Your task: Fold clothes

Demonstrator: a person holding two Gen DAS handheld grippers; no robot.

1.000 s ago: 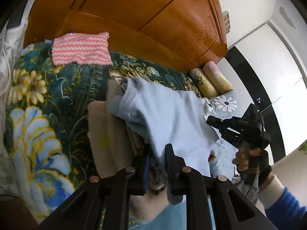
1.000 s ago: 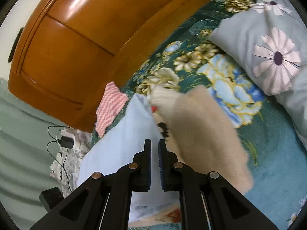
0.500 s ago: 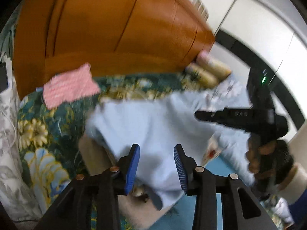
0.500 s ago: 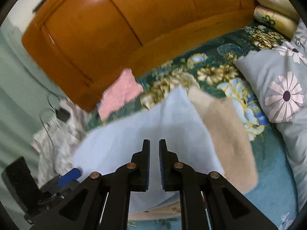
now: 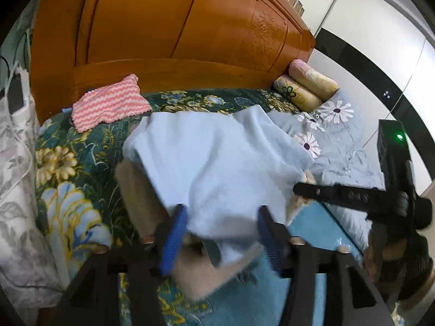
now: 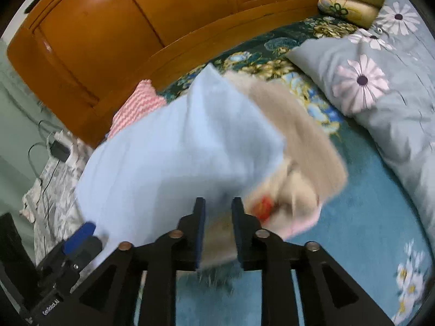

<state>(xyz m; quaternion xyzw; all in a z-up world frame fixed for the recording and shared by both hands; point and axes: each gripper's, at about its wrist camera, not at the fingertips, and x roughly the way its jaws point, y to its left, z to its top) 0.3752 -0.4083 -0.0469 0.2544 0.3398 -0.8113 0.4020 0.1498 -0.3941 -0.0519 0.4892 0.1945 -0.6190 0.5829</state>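
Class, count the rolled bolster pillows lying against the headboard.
2: the pink bolster lies nearest the headboard, the yellow floral bolster beside it, touching. More may be hidden.

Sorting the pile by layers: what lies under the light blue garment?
A beige garment sticks out beneath the light blue garment, with something red at one edge. Anything deeper is covered.

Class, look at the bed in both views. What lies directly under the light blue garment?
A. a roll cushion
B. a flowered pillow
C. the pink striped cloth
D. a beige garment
D: the beige garment sticks out from beneath the light blue garment; the pink striped cloth lies apart near the headboard.
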